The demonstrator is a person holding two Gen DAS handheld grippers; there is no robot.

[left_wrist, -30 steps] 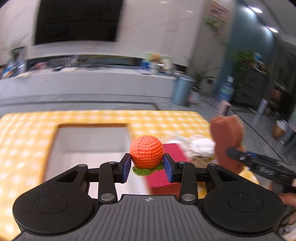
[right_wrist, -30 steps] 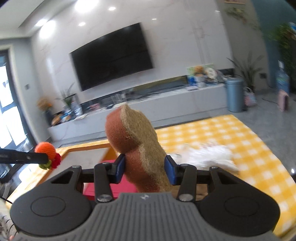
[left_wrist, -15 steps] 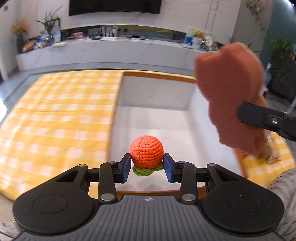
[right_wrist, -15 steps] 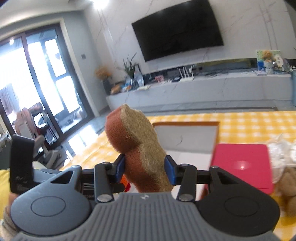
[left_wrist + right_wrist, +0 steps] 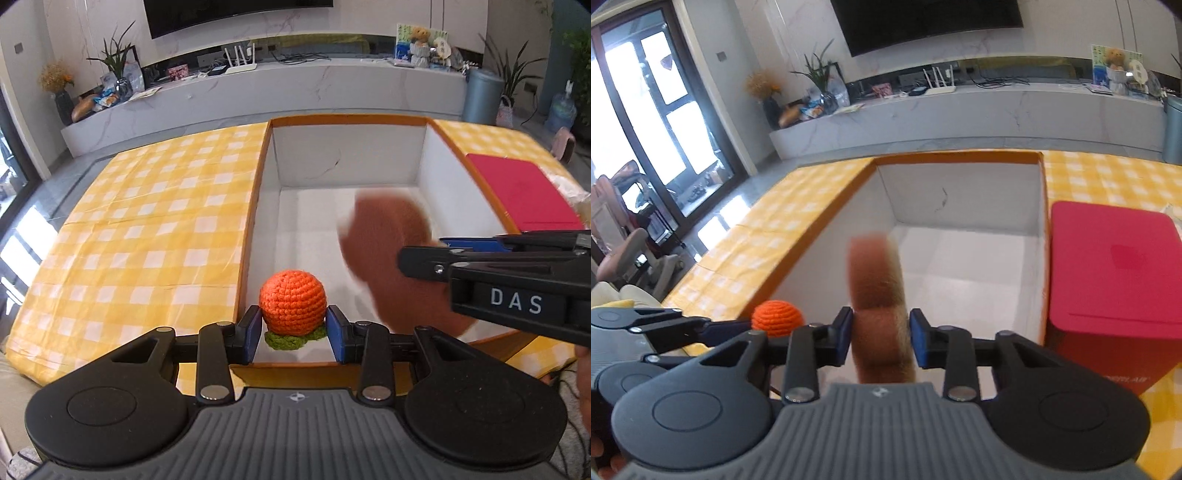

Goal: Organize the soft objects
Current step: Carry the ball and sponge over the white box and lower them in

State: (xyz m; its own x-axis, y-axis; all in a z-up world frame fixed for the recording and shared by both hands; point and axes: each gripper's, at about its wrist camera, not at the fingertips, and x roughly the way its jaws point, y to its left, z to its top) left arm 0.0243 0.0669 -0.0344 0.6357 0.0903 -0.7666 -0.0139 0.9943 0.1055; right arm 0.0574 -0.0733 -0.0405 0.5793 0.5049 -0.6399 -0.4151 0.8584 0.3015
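A crocheted orange ball (image 5: 293, 301) with a green leaf base sits between the blue pads of my left gripper (image 5: 293, 334), which is shut on it above the near edge of the white box (image 5: 351, 155) with an orange rim. My right gripper (image 5: 881, 339) holds a brown sponge (image 5: 877, 288) with a tan scrub face; its jaws are closing on it and the sponge looks blurred. In the left wrist view the right gripper (image 5: 421, 251) reaches in from the right, with the sponge (image 5: 384, 236) over the box interior. The ball (image 5: 777, 317) shows at lower left in the right wrist view.
A red box (image 5: 1115, 266) stands against the white box's right side. A yellow checked cloth (image 5: 147, 221) covers the table. Something pale lies at the far right edge (image 5: 576, 192). A person's hand (image 5: 583, 376) is at the right border.
Both grippers came down over the white box. The right gripper carried the sponge left and lower into the box opening, and its jaws narrowed. The ball stays gripped.
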